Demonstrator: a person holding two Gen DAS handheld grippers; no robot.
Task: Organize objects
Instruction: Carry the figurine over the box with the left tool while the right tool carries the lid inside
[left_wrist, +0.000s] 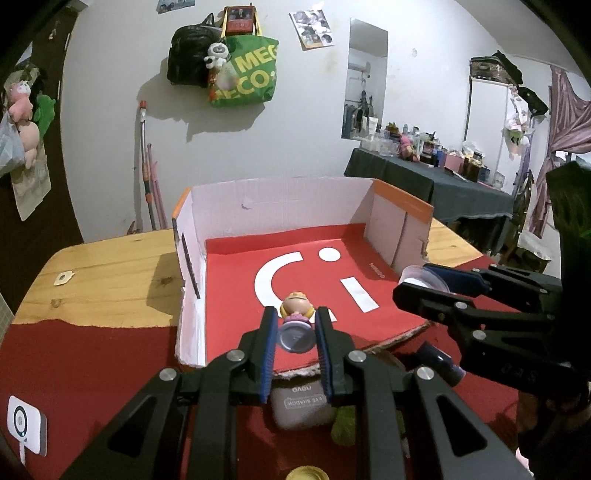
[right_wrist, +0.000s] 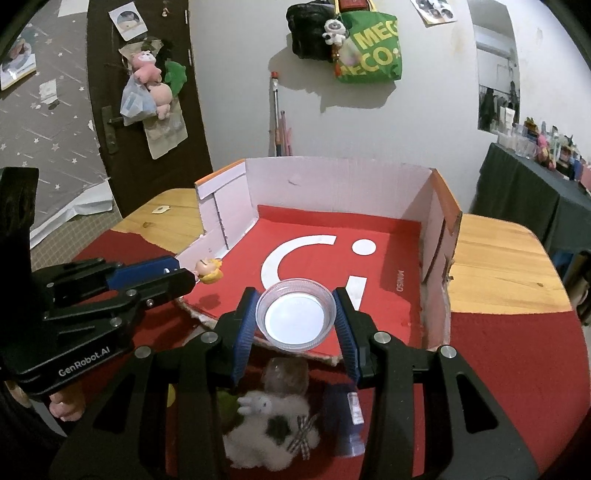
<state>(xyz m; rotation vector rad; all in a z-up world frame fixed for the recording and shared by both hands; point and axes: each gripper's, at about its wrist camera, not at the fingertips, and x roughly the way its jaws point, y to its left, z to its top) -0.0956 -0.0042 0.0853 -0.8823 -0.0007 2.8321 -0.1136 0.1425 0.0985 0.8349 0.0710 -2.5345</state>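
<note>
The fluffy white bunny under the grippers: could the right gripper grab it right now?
Probably not. The right gripper is shut on a clear bowl, so its jaws are full. The bunny lies below, behind the fingertips; the bowl would have to go into the box first.

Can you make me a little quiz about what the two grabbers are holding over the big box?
1. True or false: the left gripper holds a small blonde doll figure on a round base.
2. What does the right gripper grip? A) clear plastic round bowl B) spoon C) book
3. What colour is the floor of the white-walled cardboard box?

Key: 1 true; 2 A; 3 red, with white shapes.
</note>
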